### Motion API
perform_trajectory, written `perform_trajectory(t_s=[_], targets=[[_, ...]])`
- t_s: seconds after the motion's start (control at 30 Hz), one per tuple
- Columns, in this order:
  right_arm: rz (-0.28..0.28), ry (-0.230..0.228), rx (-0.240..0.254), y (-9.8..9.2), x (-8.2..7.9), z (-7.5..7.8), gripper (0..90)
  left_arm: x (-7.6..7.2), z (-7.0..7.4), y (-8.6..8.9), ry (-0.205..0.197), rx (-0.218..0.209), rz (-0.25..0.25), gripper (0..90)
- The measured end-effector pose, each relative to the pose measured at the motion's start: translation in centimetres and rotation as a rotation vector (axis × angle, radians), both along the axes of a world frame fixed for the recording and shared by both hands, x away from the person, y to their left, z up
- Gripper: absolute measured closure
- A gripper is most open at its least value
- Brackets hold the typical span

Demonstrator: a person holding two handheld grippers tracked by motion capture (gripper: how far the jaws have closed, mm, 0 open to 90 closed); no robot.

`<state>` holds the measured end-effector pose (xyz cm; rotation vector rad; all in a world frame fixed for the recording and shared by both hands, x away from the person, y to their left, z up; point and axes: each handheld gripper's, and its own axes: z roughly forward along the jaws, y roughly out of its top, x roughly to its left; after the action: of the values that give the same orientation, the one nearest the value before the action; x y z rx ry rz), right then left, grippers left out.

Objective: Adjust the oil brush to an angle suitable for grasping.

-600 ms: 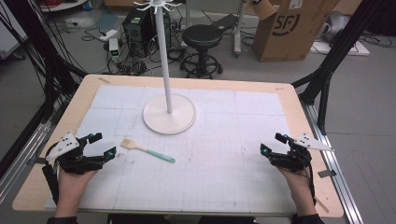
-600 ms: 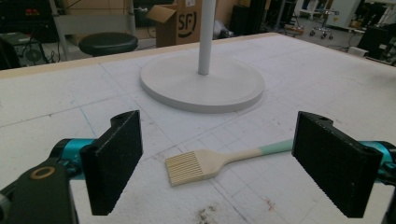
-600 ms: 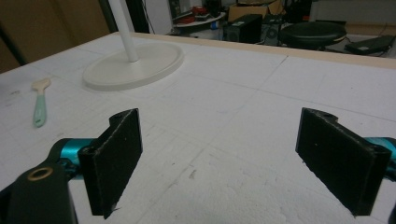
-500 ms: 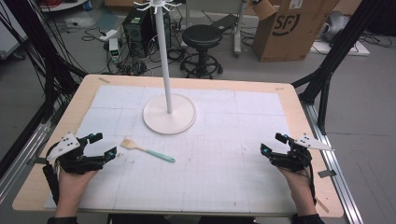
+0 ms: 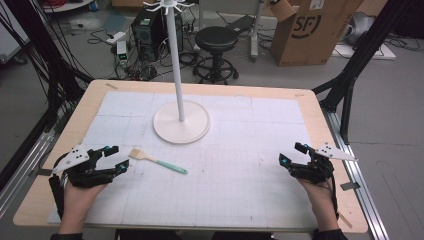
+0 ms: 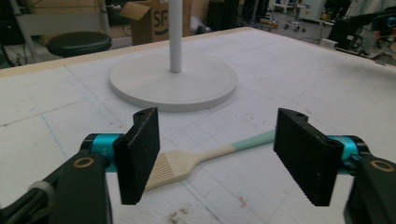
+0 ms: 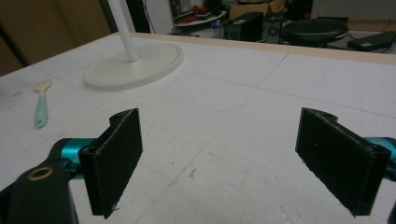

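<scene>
white gridded table, and basically nothing has budged since a moment back. brush lies flat just beside the left gripper, between it and the stand's base. left gripper's jaws gape wide and empty, right gripper likewise, so the pickup looks unstarted.

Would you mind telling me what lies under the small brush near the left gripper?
The brush lies flat on the white gridded mat covering the wooden table. Nothing else shows beneath it; the mat hides the tabletop under it.
</scene>
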<state>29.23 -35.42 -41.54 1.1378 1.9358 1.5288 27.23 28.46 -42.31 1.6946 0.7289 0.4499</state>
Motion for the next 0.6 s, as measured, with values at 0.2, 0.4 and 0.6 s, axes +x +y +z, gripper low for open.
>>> perform_trajectory(t_s=[0.2, 0.4, 0.6], targets=[[0.002, 0.002, -0.002, 0.0, 0.0, 0.0, 14.1, 0.0, -0.3, -1.2, 0.008, 0.05, -0.052, 50.4], [0.002, 0.009, 0.001, 0.0, 0.1, -0.1, 14.2, 0.1, -0.6, -2.0, 0.027, 0.077, -0.092, 61.5], [-0.001, 0.011, -0.001, 0.0, 0.2, -0.1, 14.3, 0.2, -0.7, -4.1, 0.055, 0.124, -0.159, 74.6]])
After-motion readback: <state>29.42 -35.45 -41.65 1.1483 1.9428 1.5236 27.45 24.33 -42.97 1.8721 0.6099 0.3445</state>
